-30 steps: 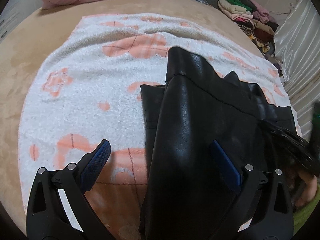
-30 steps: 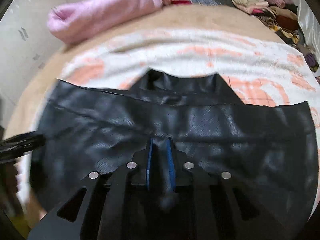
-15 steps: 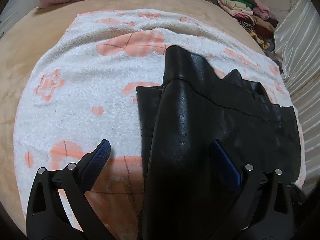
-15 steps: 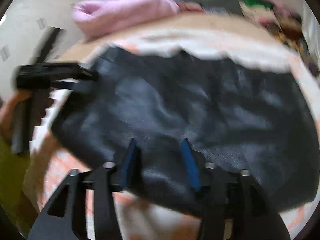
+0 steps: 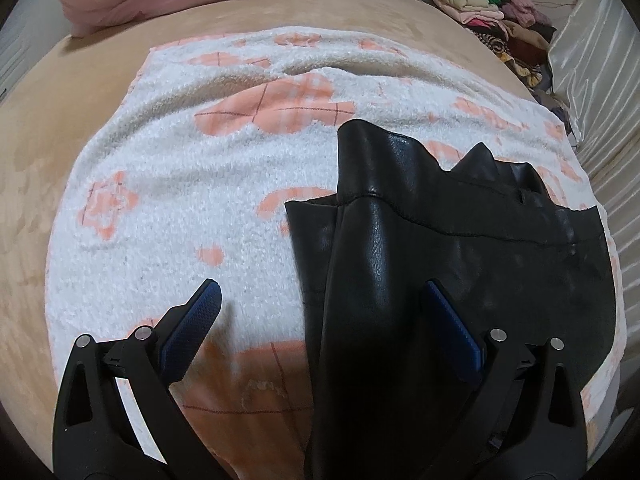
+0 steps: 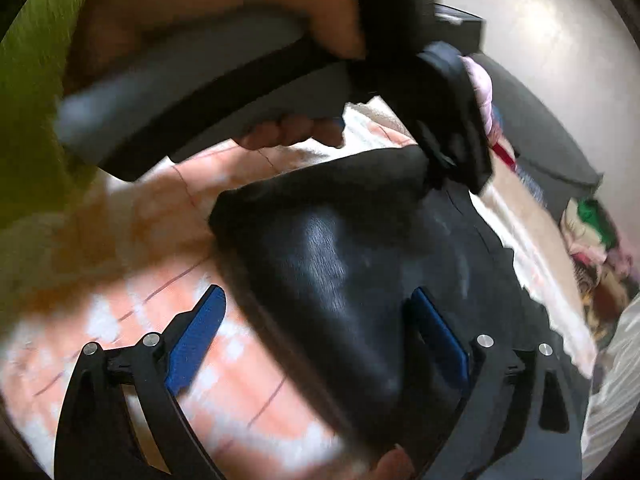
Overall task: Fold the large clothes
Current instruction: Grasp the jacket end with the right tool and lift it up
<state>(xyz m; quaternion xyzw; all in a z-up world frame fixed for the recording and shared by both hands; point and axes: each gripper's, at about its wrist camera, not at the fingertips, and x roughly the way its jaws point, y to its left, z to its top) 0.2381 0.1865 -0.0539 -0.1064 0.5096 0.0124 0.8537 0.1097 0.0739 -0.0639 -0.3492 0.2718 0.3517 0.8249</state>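
Black leather garment (image 5: 420,280) lies part-folded on blanket (image 5: 200,200), on the bed. Left tool (image 5: 320,320) apart, straddling fold edge; right tool (image 6: 320,328) opening, nothing pinched. Regrip hem w/ both, fold evenly.

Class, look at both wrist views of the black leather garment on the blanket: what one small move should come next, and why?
Probably bring the right gripper, whose jaws are opening with nothing pinched, down onto the near edge of the black leather garment and close for the next fold. The garment lies partly folded on the white and pink blanket, and the left gripper is also open, so neither holds it.
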